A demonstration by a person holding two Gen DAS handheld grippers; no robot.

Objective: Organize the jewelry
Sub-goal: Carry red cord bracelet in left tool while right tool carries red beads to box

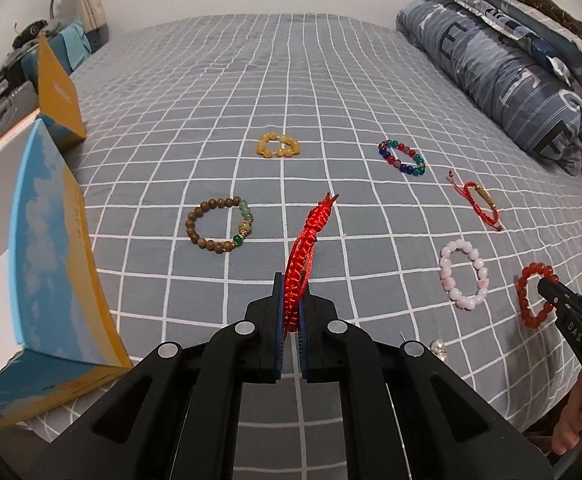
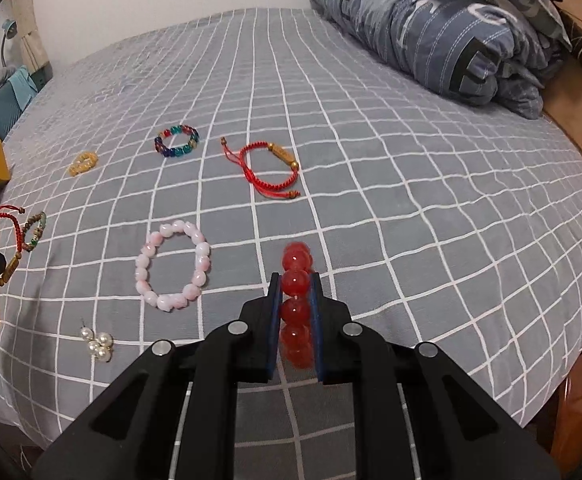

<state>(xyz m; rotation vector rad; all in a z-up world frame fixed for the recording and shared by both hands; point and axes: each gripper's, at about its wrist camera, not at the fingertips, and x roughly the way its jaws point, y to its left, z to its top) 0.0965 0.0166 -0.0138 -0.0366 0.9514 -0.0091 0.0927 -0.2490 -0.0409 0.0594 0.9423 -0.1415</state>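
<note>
The letters "DAS" stand in small light print on the black body of the right tongs [image 1: 549, 292], and big pale letters, among them an "E" and an "O", are printed on the folded blue duvet [image 1: 503, 80], but no whole word is readable.

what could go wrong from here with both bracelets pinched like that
1. The right gripper pinches round, glossy beads of the red bead bracelet; they could roll out.
2. The left gripper holds the red cord bracelet by a thin edge, so its dangling loop could snag the open box.
</note>
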